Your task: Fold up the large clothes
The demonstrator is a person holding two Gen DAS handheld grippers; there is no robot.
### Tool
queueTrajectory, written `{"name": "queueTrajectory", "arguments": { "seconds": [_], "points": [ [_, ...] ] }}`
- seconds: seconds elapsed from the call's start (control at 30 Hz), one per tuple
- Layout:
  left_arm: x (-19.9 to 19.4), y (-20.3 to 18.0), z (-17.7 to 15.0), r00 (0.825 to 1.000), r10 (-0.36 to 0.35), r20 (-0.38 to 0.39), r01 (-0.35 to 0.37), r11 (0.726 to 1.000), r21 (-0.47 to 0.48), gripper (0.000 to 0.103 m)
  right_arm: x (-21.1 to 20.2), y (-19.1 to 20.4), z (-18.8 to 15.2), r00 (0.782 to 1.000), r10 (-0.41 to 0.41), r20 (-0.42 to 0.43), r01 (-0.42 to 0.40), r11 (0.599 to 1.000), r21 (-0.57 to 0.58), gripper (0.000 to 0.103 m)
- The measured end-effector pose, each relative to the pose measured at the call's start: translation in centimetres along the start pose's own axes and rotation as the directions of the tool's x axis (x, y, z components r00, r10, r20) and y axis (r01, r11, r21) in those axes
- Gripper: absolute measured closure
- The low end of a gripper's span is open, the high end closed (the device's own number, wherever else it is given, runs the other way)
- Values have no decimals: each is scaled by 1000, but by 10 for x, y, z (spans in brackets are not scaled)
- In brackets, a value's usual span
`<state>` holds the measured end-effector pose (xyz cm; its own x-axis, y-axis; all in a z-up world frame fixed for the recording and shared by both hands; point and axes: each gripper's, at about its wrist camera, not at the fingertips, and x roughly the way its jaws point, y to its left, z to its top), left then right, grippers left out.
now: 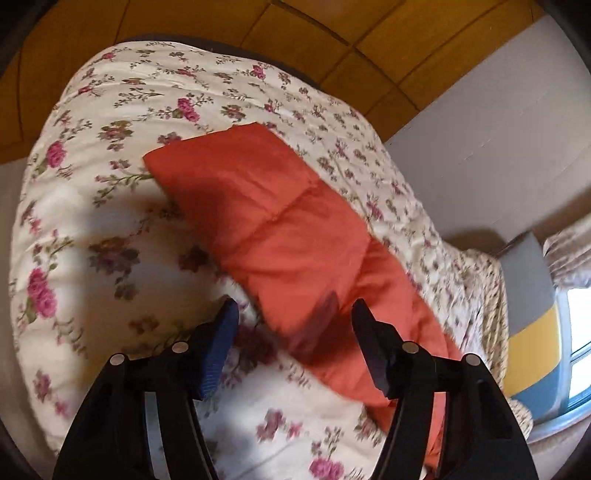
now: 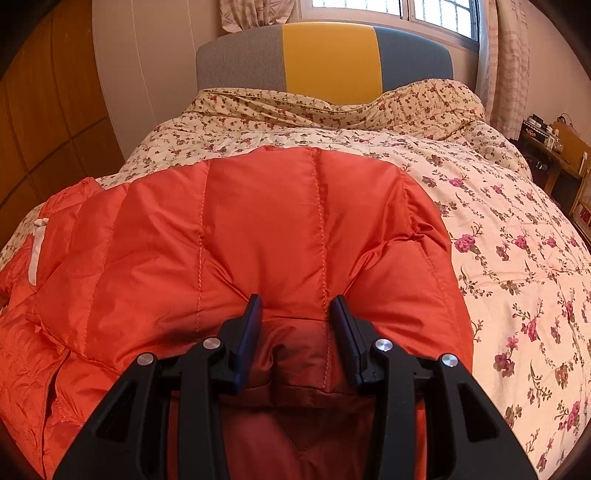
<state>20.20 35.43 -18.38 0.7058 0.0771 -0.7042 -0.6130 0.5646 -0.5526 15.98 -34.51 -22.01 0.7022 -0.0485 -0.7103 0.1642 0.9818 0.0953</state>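
An orange quilted puffer jacket (image 2: 258,221) lies on a floral bedspread (image 2: 498,240). In the right wrist view my right gripper (image 2: 295,304) presses into the jacket's near edge, its fingers apart with a puffed fold of orange fabric between them. A white tag (image 2: 37,251) shows on the jacket's left part. In the left wrist view a long orange part of the jacket, perhaps a sleeve (image 1: 266,221), stretches across the bedspread (image 1: 92,221). My left gripper (image 1: 293,308) is open and empty just above its near end.
A headboard in grey, yellow and blue (image 2: 325,59) stands at the far end of the bed under a window (image 2: 399,9). A wooden wardrobe (image 2: 48,110) is on the left. A side table with clutter (image 2: 554,144) stands at the right.
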Motion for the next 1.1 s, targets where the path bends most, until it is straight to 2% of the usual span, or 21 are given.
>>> {"name": "queueTrajectory", "arguments": {
  "seconds": [0.13,0.2,0.23,0.3,0.37,0.57,0.67,0.77,0.87,0.97,1.1],
  "points": [
    [12,-1,9,1000,-23,3,24,999,-32,40,0,1,0,1000,-12,1,12,1000,-10,63],
    [19,-1,13,1000,11,-1,-11,999,-37,62,0,2,-1,1000,-16,2,16,1000,-15,63],
    [21,-3,14,1000,25,-6,-26,999,-35,67,0,2,-1,1000,-18,2,18,1000,-15,63],
    [22,-6,15,1000,13,-9,-13,1000,-28,84,1,2,-1,1000,-21,3,21,1000,-17,63],
    [12,-14,12,999,14,28,-14,1000,6,90,1,2,-1,1000,-22,4,22,1000,-18,63],
    [-32,-51,-5,984,-57,170,30,987,159,92,-7,6,-2,998,-45,53,47,999,-27,58],
    [-52,-73,-18,972,-108,209,55,968,244,92,-14,5,-3,995,-43,93,45,999,-21,50],
    [-68,-101,-37,961,-161,223,76,934,349,92,-20,0,-3,992,-41,118,41,999,5,47],
    [-79,-133,-63,961,-210,179,105,878,467,92,-23,-8,-3,990,-47,130,42,998,43,47],
    [-88,-156,-85,956,-248,154,127,829,545,91,-25,-14,-3,989,-62,137,52,996,76,44],
    [-99,-188,-121,948,-299,108,160,743,651,91,-19,-13,-2,992,-72,99,65,995,72,27]
  ]
}}
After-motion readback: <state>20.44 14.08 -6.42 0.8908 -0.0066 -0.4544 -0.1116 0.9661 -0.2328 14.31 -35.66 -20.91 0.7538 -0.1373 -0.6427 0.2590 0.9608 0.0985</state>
